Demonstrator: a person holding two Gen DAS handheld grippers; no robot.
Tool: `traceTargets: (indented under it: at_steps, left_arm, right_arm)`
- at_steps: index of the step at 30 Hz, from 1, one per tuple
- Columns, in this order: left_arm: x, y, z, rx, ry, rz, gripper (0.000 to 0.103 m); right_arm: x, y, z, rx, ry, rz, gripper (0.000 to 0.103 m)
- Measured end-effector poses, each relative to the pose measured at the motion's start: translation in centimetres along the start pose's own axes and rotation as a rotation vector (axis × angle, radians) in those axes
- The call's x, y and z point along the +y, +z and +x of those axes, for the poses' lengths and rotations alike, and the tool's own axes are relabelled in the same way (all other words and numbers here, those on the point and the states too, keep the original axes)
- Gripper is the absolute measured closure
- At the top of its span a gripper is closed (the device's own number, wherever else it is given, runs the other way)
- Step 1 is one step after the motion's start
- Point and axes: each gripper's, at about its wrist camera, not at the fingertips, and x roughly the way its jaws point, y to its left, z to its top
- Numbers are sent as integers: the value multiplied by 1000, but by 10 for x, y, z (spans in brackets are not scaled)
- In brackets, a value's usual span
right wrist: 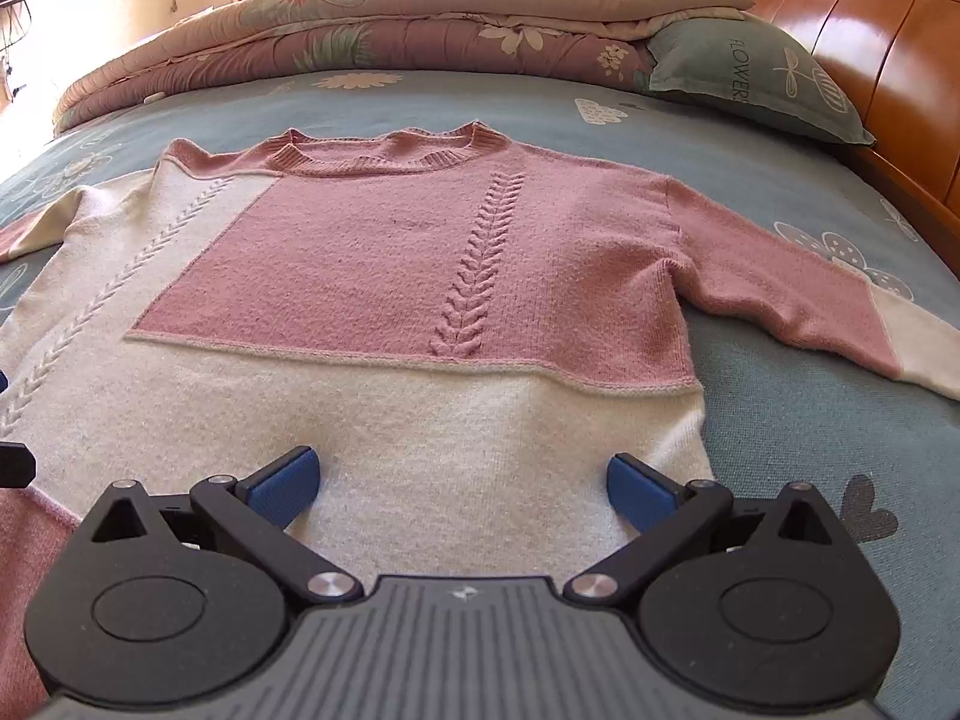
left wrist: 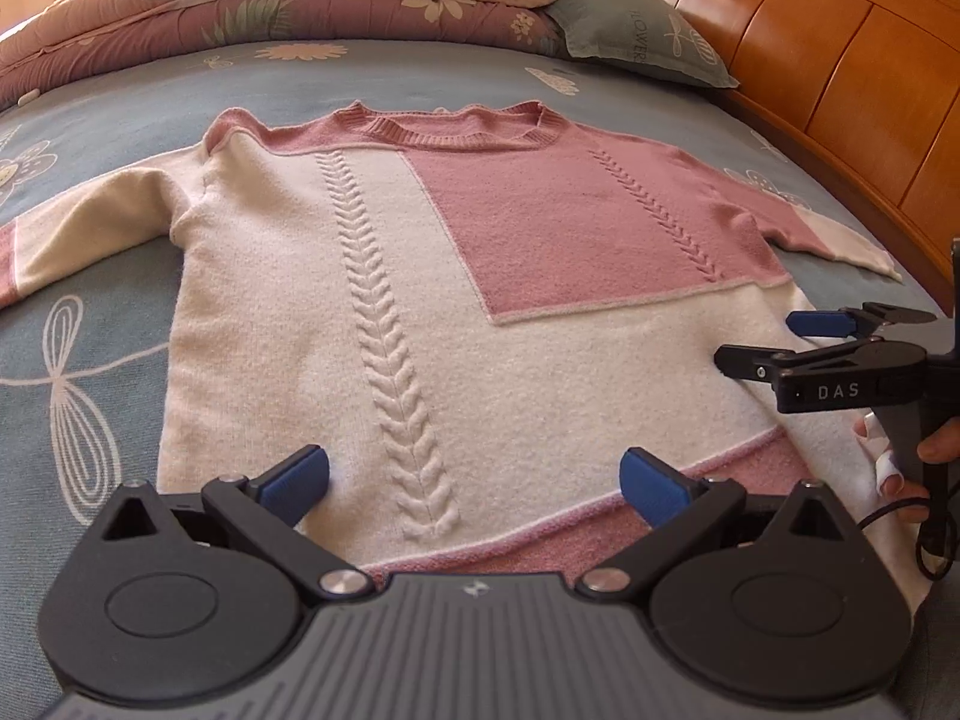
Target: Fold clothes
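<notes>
Pink and cream knitted sweater (left wrist: 456, 276) with braided cable ribs lying flat, front up, on the blue-grey flowered bedsheet (left wrist: 96, 372), both sleeves spread out to the sides. Left cuff going out of the picture in the left wrist view; hem partly hiding under the black tool bodies. Left gripper (left wrist: 474, 483) hovering over the lower cream part, blue pads wide apart, nothing between. Right gripper (right wrist: 461, 480) likewise spread and empty near the sweater's side edge. Reading "DAS" on the right tool, "FLOWER" on the grey-green pillow (right wrist: 750, 78) beside the orange wooden headboard (right wrist: 888, 48).
</notes>
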Motion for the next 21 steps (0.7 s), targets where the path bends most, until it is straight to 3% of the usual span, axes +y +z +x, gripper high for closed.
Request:
traceTargets:
  at_steps: [3,9,12,15,17,21]
  left_arm:
    - [30,7,-8,-43,-35,-123,1]
    - [126,19,-11,-177,-53,-447,1]
    - [173,21,0,-204,-68,-608,1]
    - [210,19,7,-285,-173,-776,1]
    - [217,27,11,-289,-161,-810,1]
    - [218,46,25,-298,-85,-785,1]
  right_arm:
    - [1,-1,-1,-3,-9,-1,0]
    - [1,-2,-1,-16,-13,3,0]
    - [2,-3,-1,-21,-15,5,0]
    - [2,-3,-1,-25,-17,7,0]
    - [2,-4,-1,-28,-19,8,0]
    - [2,-4,-1,-34,-18,10,0]
